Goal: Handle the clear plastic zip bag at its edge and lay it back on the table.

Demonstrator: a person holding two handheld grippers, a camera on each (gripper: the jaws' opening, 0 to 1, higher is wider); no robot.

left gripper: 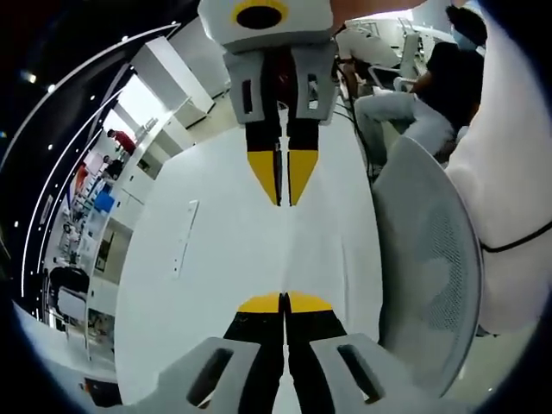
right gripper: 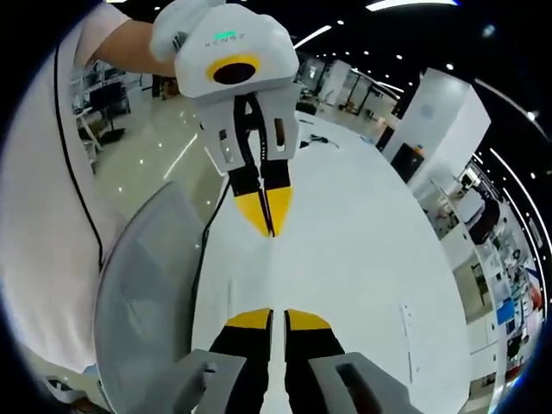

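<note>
both grippers face each other over the long white tabletop (left gripper: 224,259), tips close, and a faint clear plastic zip bag seems stretched between them; film too transparent to confirm its outline or long axis. left gripper (left gripper: 284,304) at 6 o'clock in left gripper view, yellow-tipped black jaws together. whether bag edge is pinched between them, cannot tell. right gripper (right gripper: 269,317) at 6 o'clock in right gripper view, jaws nearly together, thin gap, contents unclear. opposing gripper sits at 12 in each view. grey mesh chair back (left gripper: 431,259) just beside table edge. judgement: lay-down comes next, lowering both evenly.
</note>
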